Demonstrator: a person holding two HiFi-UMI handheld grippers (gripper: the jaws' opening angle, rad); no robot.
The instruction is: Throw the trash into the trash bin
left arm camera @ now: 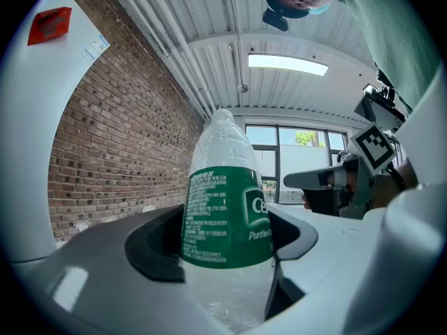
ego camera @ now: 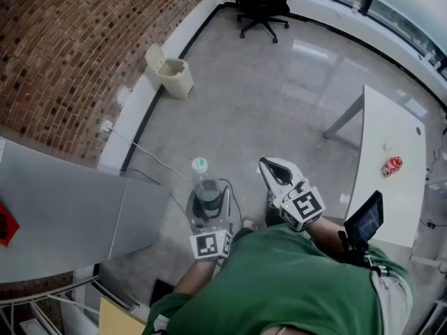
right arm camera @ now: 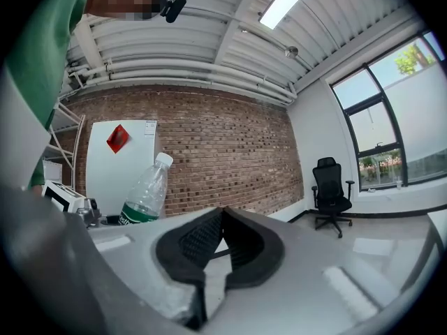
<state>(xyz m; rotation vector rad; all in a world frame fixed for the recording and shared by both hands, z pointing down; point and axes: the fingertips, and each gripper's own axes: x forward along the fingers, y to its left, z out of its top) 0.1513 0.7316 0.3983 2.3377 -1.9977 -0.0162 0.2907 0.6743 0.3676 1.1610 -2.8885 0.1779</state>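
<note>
A clear plastic water bottle (ego camera: pixel 205 189) with a green label and a pale cap stands upright between the jaws of my left gripper (ego camera: pixel 209 205), which is shut on its body. In the left gripper view the bottle (left arm camera: pixel 227 215) fills the middle, with both pads against its sides. To its right my right gripper (ego camera: pixel 269 165) has its jaws closed tip to tip on nothing. A beige trash bin (ego camera: pixel 173 76) with its lid flipped up stands far ahead on the floor, against the brick wall. The right gripper view shows its own gripper (right arm camera: pixel 222 212) shut, with the bottle (right arm camera: pixel 143 195) off to the left.
A white table (ego camera: pixel 384 201) at the right carries a crushed red can (ego camera: pixel 392 165). A black office chair (ego camera: pixel 262 5) stands at the far end. A white cabinet (ego camera: pixel 56 208) is close on the left, and a cable (ego camera: pixel 154 155) trails over the grey floor.
</note>
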